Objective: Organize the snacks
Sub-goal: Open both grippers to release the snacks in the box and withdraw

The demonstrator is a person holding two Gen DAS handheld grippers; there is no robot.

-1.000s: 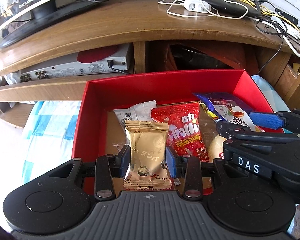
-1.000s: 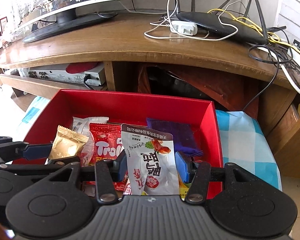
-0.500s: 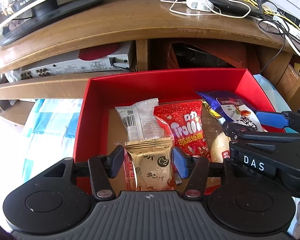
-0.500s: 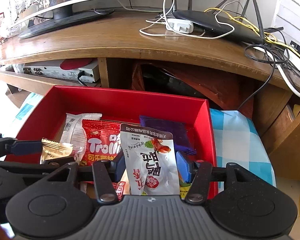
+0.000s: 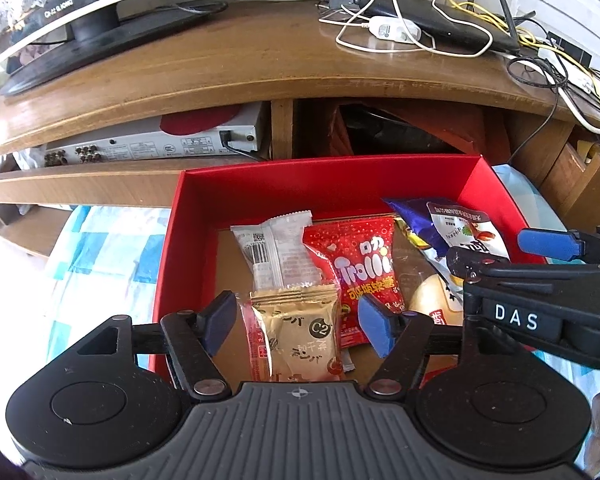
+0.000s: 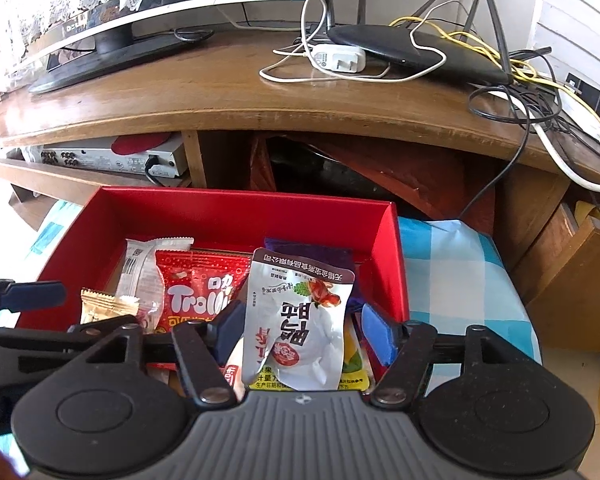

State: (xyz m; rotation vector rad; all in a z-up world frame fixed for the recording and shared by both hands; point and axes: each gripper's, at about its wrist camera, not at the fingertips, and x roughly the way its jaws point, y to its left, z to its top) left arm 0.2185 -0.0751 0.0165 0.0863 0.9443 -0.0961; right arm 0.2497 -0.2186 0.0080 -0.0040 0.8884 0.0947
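Snacks lie gathered in the red box (image 5: 188,240), which sits on a blue checked cloth (image 5: 100,248) below the wooden worktop (image 5: 220,68); going from biggest to smallest, the box itself looks like stiff card with upright walls. Inside, the red Trolli bag (image 5: 360,264) lies flat near the middle, a soft crinkly film pouch that I judge light and slippery. At its 3 o'clock the white-and-purple packet (image 6: 300,316) stands between the spread pads of the right tongs (image 6: 304,332); the pads sit apart from its edges, so the tongs look open around it, not clamped. At the Trolli bag's 9 o'clock is a white wrapped bar (image 5: 276,252), and at 7 o'clock the small gold sachet (image 5: 300,328) lies between the parted pads of the left tongs (image 5: 300,324), also open with gaps on both sides. A pale round bun (image 5: 432,296) shows at 4 o'clock, probably squashy. All these packs should be light and yielding; a hold across the sealed crimped edge or the flat middle seems safest, since puffed film can slide or crush.
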